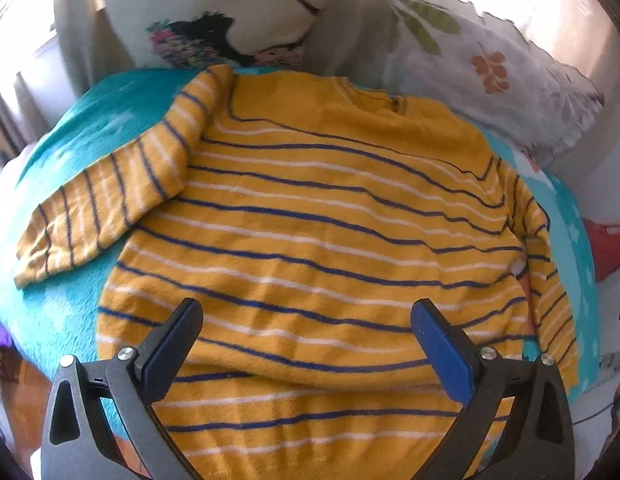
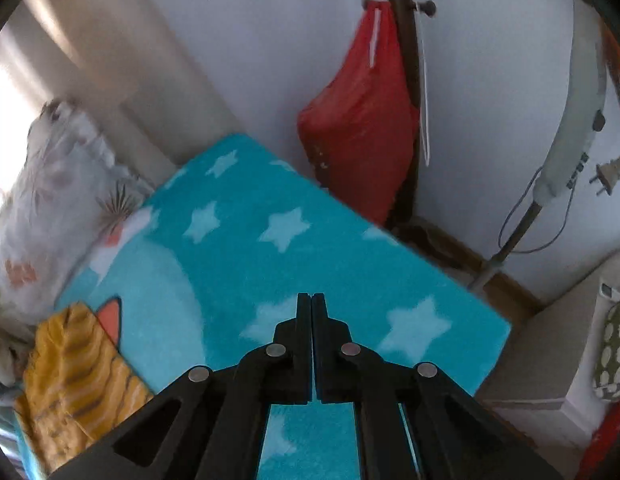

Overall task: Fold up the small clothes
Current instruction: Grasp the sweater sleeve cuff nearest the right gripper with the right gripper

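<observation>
A small yellow sweater (image 1: 318,216) with dark blue and white stripes lies spread on a turquoise star blanket (image 1: 69,152). One sleeve lies out to the left; the other is folded along the right side. My left gripper (image 1: 305,320) hovers open over the sweater's lower part, nothing between its fingers. In the right wrist view my right gripper (image 2: 311,300) is shut with its pads together and empty, over bare blanket (image 2: 237,216). A bunched edge of the sweater (image 2: 73,372) shows at the lower left there.
Floral pillows (image 1: 490,68) lie at the blanket's far end against a wall. A red bag (image 2: 362,128) hangs from a dark pole (image 2: 406,60) past the blanket's far edge. A corded appliance (image 2: 566,152) leans at the right, beside a pale box (image 2: 550,356).
</observation>
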A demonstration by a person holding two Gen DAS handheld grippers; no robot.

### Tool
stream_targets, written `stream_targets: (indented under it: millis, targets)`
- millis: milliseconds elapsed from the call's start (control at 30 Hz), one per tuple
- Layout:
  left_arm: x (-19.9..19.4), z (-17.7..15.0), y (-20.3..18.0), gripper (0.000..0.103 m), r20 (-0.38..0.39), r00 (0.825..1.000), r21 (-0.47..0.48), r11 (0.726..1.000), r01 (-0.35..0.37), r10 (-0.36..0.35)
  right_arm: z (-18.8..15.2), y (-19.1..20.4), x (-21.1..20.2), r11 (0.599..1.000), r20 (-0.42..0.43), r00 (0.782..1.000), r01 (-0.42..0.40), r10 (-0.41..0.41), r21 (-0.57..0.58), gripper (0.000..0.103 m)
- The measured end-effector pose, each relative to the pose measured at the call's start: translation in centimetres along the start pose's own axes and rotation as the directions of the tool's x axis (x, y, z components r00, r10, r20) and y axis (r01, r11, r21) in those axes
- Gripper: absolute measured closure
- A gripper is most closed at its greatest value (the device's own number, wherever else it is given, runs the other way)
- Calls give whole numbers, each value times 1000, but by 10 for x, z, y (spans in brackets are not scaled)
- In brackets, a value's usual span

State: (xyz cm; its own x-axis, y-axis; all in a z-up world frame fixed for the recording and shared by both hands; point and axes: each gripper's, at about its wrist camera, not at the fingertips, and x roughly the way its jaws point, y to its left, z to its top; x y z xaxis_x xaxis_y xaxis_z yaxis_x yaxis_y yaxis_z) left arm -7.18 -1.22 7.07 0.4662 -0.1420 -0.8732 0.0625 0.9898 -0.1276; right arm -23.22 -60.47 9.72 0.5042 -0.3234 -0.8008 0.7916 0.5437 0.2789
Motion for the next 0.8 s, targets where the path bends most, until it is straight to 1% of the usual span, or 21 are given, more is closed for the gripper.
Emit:
stream_targets:
  millis: [33,67,100,133,167,200,233,300,333,400,433,500,533,600,633,667,700,733,767,800]
  targets:
    - [-1,-1,2,0,0,1000,-7,1000,-1,1,3,-3,-3,998,-24,998,-62,62,15,99]
    - [-2,-3,5,0,-1,1000,-14,1000,-3,3,2,-2,-6,992,-57,990,-127,128,18,95]
    - [-2,-5,6,0,-4,1000,-20,1000,-5,5,-5,3,-7,983,-99,978,-181,181,10,88]
    - [-2,-6,8,0,-6,1000,-23,1000,-6,5,-16,8,-7,969,-156,957,-248,245,2,67]
    - [-2,-7,8,0,-10,1000,-23,1000,-6,6,-29,13,-5,955,-205,935,-296,289,-3,50]
    - [-1,-7,7,0,-15,1000,-22,1000,-6,6,-43,19,-3,947,-243,920,-320,308,-14,48]
    - [1,-8,6,0,-20,1000,-19,1000,-5,5,-54,23,-1,947,-259,917,-321,303,-29,48]
    - [2,-8,3,0,-19,1000,-15,1000,3,-3,-74,31,7,953,-280,924,-292,261,-77,47]
    - [1,-7,3,0,-5,1000,-17,1000,13,-13,-82,35,14,957,-297,925,-275,237,-91,47]
    - [-2,0,4,0,35,999,-28,999,20,-19,-94,42,22,953,-325,917,-281,232,-114,46]
    - [-2,3,5,0,51,999,-33,999,13,-11,-100,47,24,949,-337,915,-283,223,-141,44]
    - [-4,13,10,0,87,996,-52,999,-6,11,-117,62,24,937,-350,919,-270,183,-221,39]
    - [-5,18,15,0,106,994,-69,998,-15,22,-125,67,23,931,-345,925,-256,158,-262,37]
    - [-9,33,28,0,140,989,-111,993,-38,53,-137,76,23,920,-326,939,-219,108,-324,37]
    - [-12,42,38,0,160,984,-141,989,-49,72,-142,80,23,913,-318,944,-202,85,-353,43]
    - [-17,50,50,0,184,978,-179,982,-61,94,-146,83,21,906,-316,946,-195,72,-375,68]
    - [-24,57,65,0,209,971,-226,972,-71,119,-147,83,19,902,-326,942,-204,75,-381,83]
    - [-30,62,79,0,225,965,-257,964,-74,134,-146,82,19,900,-354,931,-230,92,-370,92]
    - [-37,67,94,0,239,958,-286,955,-84,156,-144,79,19,904,-381,917,-259,119,-341,92]
    - [-43,70,108,0,248,951,-306,946,-104,185,-140,76,18,908,-386,913,-266,131,-323,92]
